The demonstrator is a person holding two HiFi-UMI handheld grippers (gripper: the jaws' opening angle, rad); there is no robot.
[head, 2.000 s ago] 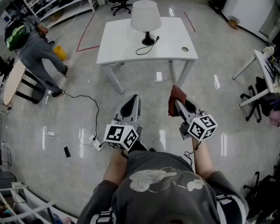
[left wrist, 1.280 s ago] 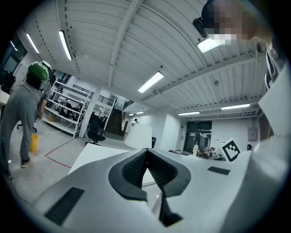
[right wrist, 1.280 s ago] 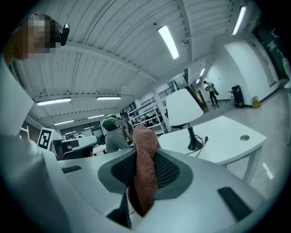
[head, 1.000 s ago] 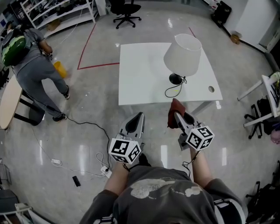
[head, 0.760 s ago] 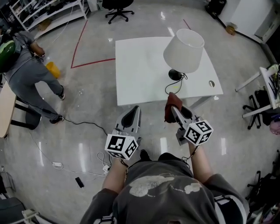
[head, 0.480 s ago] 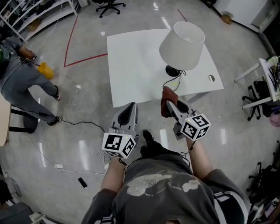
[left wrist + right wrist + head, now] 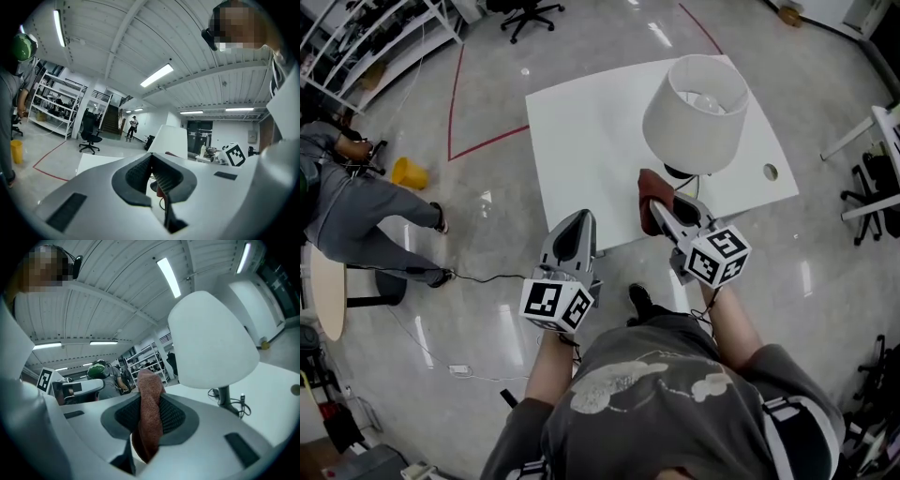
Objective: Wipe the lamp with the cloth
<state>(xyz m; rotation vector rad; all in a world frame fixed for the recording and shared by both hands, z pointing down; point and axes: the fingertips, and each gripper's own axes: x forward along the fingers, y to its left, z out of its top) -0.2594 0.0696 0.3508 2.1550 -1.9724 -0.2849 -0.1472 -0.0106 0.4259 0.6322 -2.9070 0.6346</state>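
A lamp with a white shade [image 7: 695,112] and black base stands on the white table [image 7: 591,141], its cord trailing by the near edge. In the right gripper view the shade [image 7: 211,341] looms close, up and to the right. My right gripper [image 7: 660,208] is shut on a reddish-brown cloth [image 7: 651,188], just below the shade; the cloth [image 7: 149,413] sticks up between the jaws. My left gripper [image 7: 573,231] is shut with nothing in it, over the floor just short of the table's near edge.
A person in grey [image 7: 352,211] bends over at the left beside a yellow bucket [image 7: 409,172]. A cable [image 7: 487,277] runs across the floor. Office chair [image 7: 525,11] and shelves stand beyond the table. Another desk [image 7: 877,141] is at the right.
I have walked up to the table; the lamp is now much closer. Both grippers have come forward, the right one carrying the cloth up under the shade.
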